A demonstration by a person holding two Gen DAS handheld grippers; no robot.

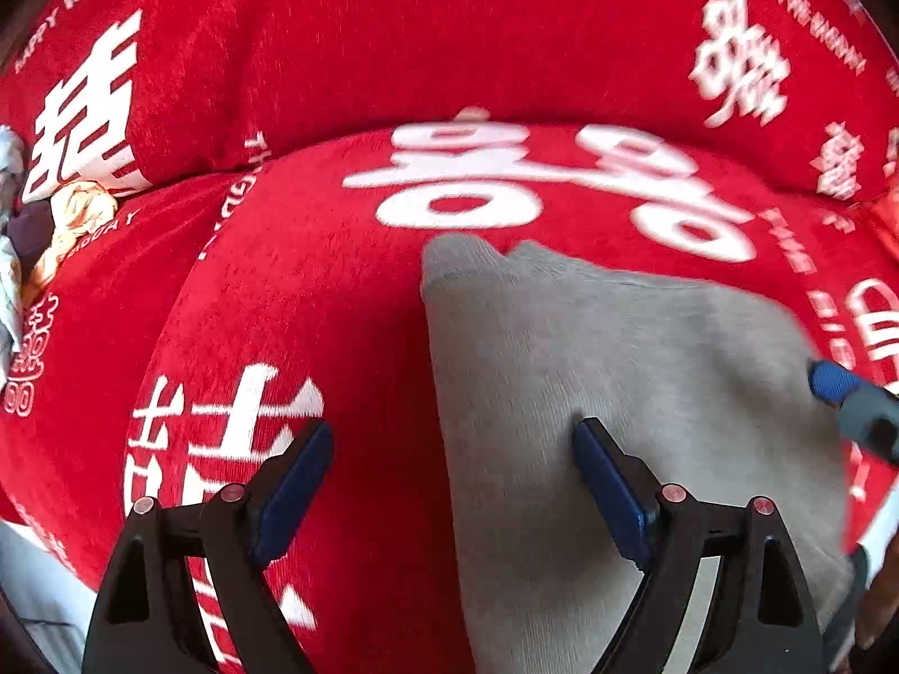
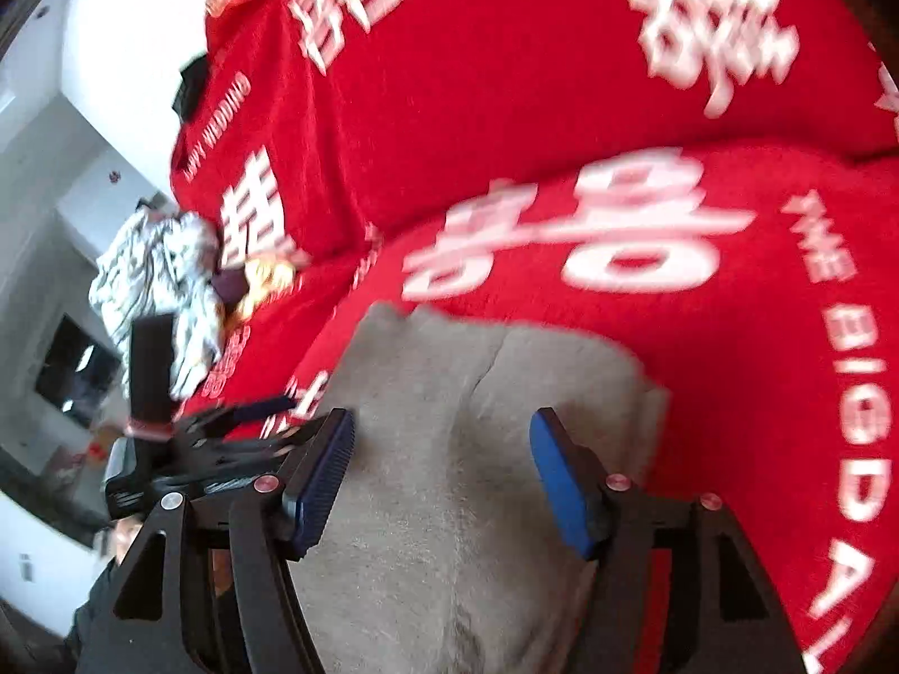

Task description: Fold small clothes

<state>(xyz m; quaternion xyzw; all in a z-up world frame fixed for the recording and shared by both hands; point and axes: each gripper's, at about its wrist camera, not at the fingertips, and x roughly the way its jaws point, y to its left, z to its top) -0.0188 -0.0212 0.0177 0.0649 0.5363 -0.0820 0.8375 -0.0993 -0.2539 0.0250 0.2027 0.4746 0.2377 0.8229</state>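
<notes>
A small grey garment (image 1: 607, 370) lies flat on a red sofa cover (image 1: 314, 281) with white characters. My left gripper (image 1: 452, 443) is open above the garment's left edge, one finger over grey cloth, the other over red cover. My right gripper (image 2: 441, 438) is open above the same grey garment (image 2: 449, 505), both fingers over the cloth, holding nothing. The right gripper's blue fingertip (image 1: 831, 382) shows at the right of the left wrist view. The left gripper (image 2: 236, 421) shows at the left of the right wrist view.
A pile of other clothes, striped white, cream and dark (image 2: 163, 281), lies at the sofa's left end; it also shows in the left wrist view (image 1: 56, 224). The red back cushion (image 1: 449, 45) rises behind. A white wall and floor (image 2: 56, 196) lie beyond the sofa's left end.
</notes>
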